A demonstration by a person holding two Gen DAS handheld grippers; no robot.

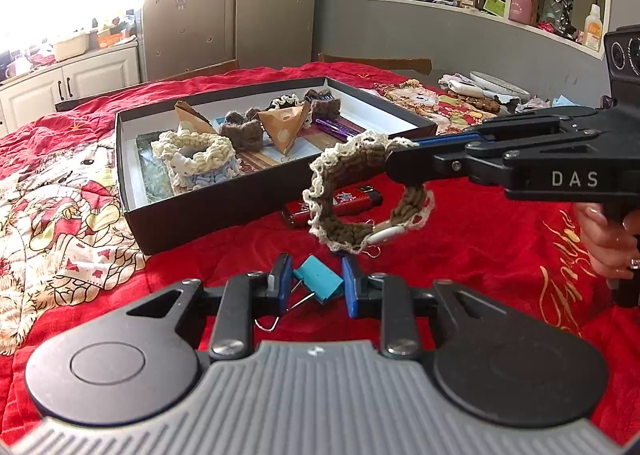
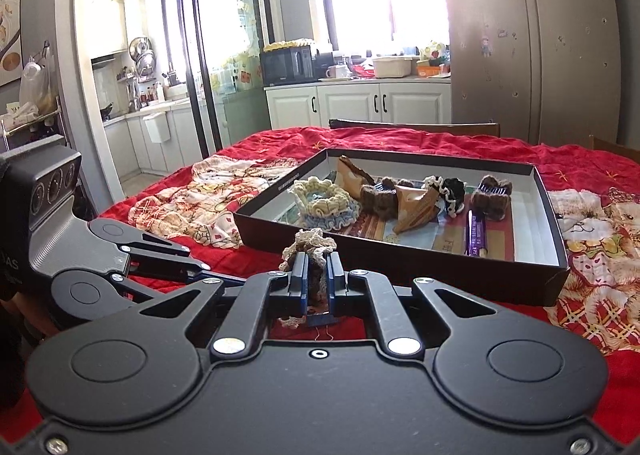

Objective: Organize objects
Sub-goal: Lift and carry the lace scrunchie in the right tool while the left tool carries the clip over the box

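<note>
- The right gripper (image 1: 394,161) pinches a brown crocheted ring (image 1: 360,195) by its rim, hanging above the red blanket (image 1: 480,255) beside the box (image 1: 280,191).
- It looks soft, light and floppy; a rim grip suits it.
- The left gripper (image 1: 316,281) clamps a teal binder clip (image 1: 318,282), stiff and small.

1 box (image 1: 208,211) holds 5 crochet scrunchies (image 1: 196,159), 2 paper cones (image 1: 284,127), 1 purple pen (image 1: 336,127).

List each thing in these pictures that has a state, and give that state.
Left gripper: shut on teal binder clip.
Right gripper: shut on brown crochet scrunchie, held above the cloth.
Black box: open, holding scrunchies.
Red lighter: lying outside the box.
</note>
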